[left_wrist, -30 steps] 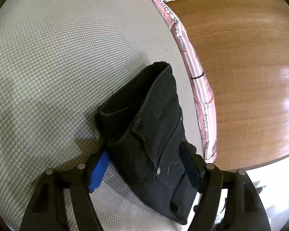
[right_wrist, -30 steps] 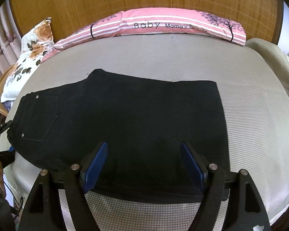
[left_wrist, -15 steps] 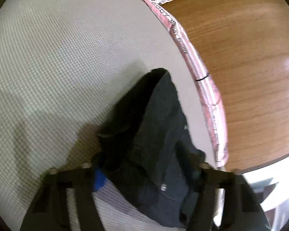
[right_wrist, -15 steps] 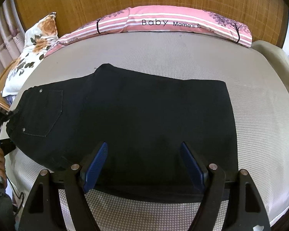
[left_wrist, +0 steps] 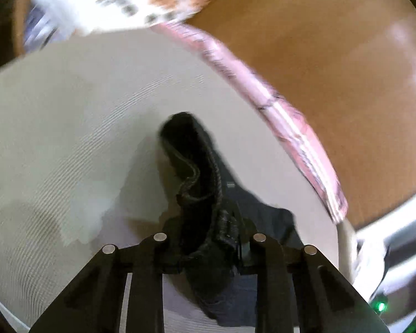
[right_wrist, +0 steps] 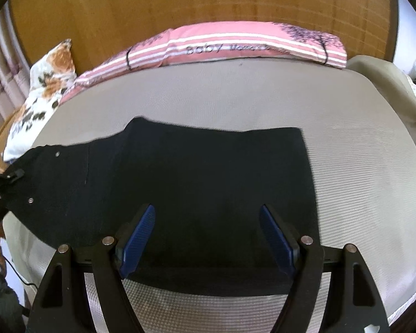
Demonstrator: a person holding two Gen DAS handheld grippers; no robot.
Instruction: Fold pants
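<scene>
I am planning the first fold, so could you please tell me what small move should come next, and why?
Probably carry the waist end across toward the hem. The left tool is closing on the bunched waistband of the pants, while the right tool hovers open over the flat legs.

Left wrist view: heavy motion blur throughout, glare streaks on the wooden headboard [left_wrist: 346, 69], a soft shadow on the mattress [left_wrist: 69, 138]. Right wrist view: sharper, evenly daylit, slight blur on the pink pillow [right_wrist: 235, 47]. Both show fisheye curvature and dark vignetted corners.
</scene>
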